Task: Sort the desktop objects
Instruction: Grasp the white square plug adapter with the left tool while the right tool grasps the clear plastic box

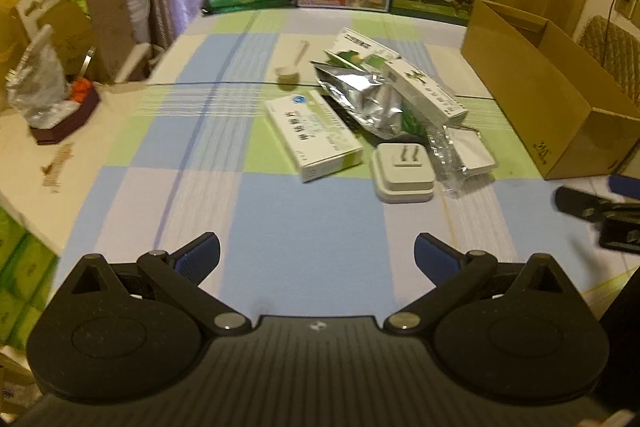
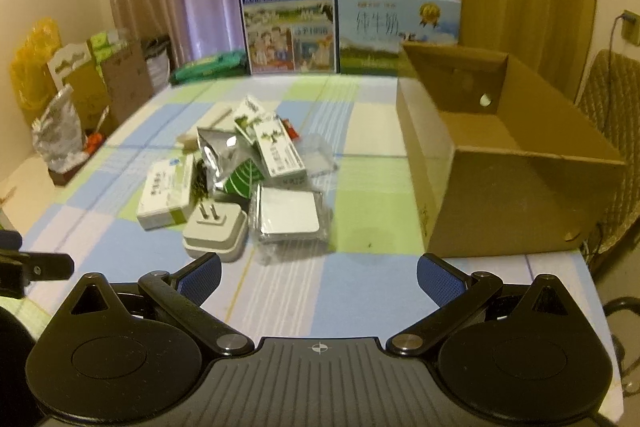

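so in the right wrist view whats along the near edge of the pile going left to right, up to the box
white and green medicine box → white plug adapter → clear-wrapped white square pack → open cardboard box

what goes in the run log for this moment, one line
phase: approach | left gripper: open, empty | right gripper: open, empty | pile: untouched on tablecloth | cardboard box: looks empty, right of pile

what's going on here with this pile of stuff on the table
A person holds a claw in each hand; the left claw and the right claw both hang open and empty above the checked tablecloth. The pile is untouched: medicine boxes, a foil pouch, a white plug adapter. The cardboard box looks empty.
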Motion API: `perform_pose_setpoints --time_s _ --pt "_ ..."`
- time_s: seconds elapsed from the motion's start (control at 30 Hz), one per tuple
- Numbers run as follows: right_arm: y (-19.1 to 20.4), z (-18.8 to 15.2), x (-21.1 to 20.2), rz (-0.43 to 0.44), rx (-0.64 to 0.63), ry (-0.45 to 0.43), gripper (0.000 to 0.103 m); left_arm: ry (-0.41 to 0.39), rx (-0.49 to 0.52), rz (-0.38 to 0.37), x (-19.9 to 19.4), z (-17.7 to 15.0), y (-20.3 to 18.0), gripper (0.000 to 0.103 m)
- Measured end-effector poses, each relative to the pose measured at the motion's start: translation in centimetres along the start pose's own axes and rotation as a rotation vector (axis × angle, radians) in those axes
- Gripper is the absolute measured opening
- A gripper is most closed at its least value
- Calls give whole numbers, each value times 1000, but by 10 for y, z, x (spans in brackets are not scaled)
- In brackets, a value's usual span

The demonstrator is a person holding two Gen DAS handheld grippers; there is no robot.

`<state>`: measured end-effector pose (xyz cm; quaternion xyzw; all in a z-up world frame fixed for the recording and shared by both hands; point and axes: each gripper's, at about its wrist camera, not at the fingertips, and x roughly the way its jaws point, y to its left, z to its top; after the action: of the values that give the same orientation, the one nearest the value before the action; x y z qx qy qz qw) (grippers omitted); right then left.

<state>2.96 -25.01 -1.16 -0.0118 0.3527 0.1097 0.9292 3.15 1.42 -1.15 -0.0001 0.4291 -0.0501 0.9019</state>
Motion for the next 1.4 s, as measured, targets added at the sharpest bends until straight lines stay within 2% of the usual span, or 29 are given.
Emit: perform_pose_setpoints --time_s 0.17,0.33,0.4,0.5,0.63,0.93,1.1,1.27,1.4 --pt "-7 11 31 39 40 39 101 24 36 -11 26 15 -12 102" --pt "-13 21 62 77 53 36 101 19 82 -8 53 25 -23 102" --pt "-18 23 74 116 68 38 99 27 106 -16 65 27 -27 102" --pt "-18 29 90 127 50 53 87 37 132 -29 82 31 -34 101" --pt "-19 35 104 127 49 56 84 45 158 -70 99 37 -45 99" --pt "-33 35 114 118 106 92 84 53 221 -146 136 49 -72 86" --pt "-34 35 117 130 112 96 84 74 236 -139 153 52 -72 64" --pt "-25 38 121 173 81 93 85 82 244 -122 145 48 -66 62" --pt "-17 41 134 170 54 118 85 92 236 -115 139 43 -58 62"
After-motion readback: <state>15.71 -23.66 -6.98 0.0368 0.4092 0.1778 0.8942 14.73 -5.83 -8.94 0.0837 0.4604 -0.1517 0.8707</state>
